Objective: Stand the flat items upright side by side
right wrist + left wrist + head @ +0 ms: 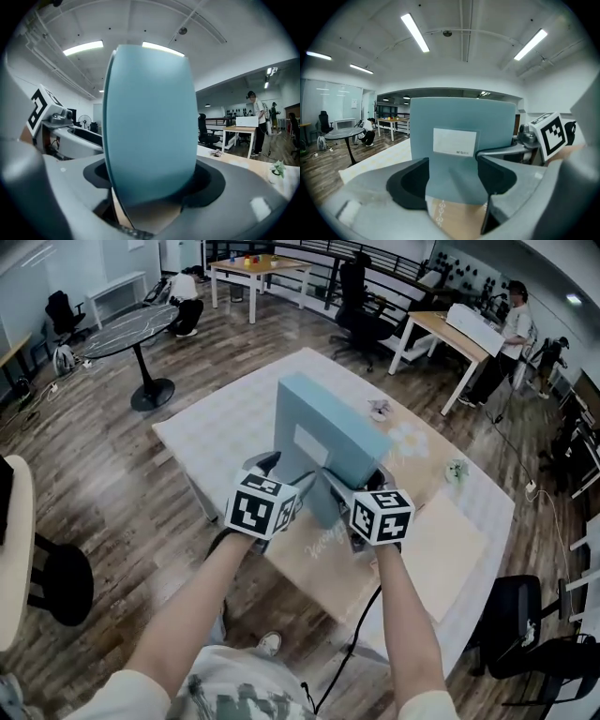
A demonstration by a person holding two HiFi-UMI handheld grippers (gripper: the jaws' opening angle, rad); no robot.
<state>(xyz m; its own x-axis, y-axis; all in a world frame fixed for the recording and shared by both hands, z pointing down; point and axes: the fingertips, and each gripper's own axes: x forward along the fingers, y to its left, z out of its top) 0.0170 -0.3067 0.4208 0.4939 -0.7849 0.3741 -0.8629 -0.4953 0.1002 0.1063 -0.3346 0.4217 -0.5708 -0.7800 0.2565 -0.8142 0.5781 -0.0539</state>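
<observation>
Risks, L to R.
- Left gripper (452,183): its grip sits low on the blue file (323,442), near the bottom edge only. The tall part above is free to swing, and a quick tilt could lever it out of the pads.
- File: tall and prob. top-heavy. If let go before its base is flat on the table (234,418), it likely topples flat. No other upright item is in view beside the file, so it would have to balance alone.
- Right gripper (152,183): jaws are spread very wide, so there's little squeeze margin. Any slack there and the file could pivot round the left grip.

Position, L to R.
- Left gripper is at the file's lower left. Its jaws are part-open and closed onto the file's narrow face, w/ one black pad each side, just under the white label (454,141).
- File sits between both grippers, roughly upright, over the table's near-centre. Can't tell if the base touches the table or hangs just clear.
- Tan mat (441,549) lies to the file's lower right.
- Right gripper is at the file's lower right, w/ jaws near full spread. The file fills the gap pad to pad, no daylight either side, so it reads as held.
</observation>
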